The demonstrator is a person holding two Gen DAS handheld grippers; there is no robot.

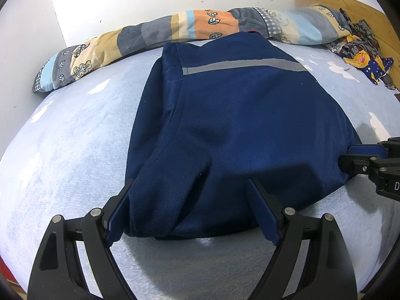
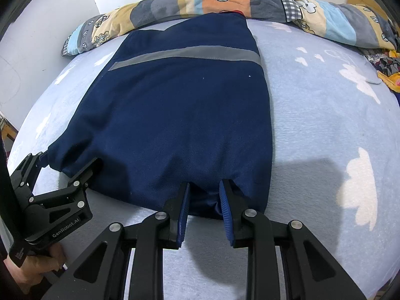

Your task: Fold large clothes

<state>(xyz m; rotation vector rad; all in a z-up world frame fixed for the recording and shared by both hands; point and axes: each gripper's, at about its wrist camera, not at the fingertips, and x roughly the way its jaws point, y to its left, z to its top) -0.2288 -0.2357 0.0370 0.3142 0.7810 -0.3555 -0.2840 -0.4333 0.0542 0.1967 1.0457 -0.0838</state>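
Left claw [image 1: 190,187] is sitting spread wide around the near hem of the navy garment [image 1: 237,115], which is lying flat on the bed [image 1: 70,145]. Right claw [image 2: 205,187] is pinching a bunch of that hem. Only the right wrist view is catching the hand [image 2: 32,267] holding the left tool, both angling down.
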